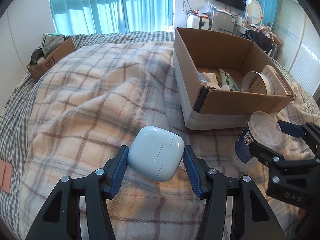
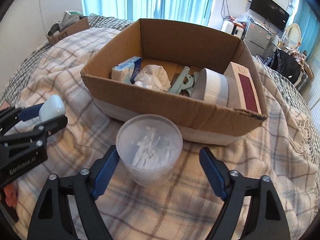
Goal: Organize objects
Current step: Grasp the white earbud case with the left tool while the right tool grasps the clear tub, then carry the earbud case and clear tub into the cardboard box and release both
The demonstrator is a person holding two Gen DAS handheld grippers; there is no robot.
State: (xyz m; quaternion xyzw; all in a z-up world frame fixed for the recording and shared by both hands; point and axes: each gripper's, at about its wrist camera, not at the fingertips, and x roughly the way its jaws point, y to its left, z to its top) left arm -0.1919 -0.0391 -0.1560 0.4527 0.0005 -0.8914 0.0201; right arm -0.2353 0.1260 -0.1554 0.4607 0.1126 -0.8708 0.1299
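A white earbud case (image 1: 156, 152) lies on the plaid blanket between the pads of my left gripper (image 1: 156, 156); the pads touch or nearly touch its sides. The case also shows in the right wrist view (image 2: 52, 107). A clear plastic tub of cotton swabs (image 2: 149, 148) with a blue label (image 1: 245, 147) stands on the blanket in front of the cardboard box (image 2: 200, 118). My right gripper (image 2: 160, 160) is open around the tub, left pad close to it, right pad apart.
The open box (image 1: 240, 102) holds a tissue pack (image 2: 126, 70), white cloth, a pale green tool, a tape roll (image 2: 214, 87) and a red-and-white carton (image 2: 246, 84). A second cardboard box (image 1: 50, 60) sits at the bed's far left corner. Curtains and furniture stand behind.
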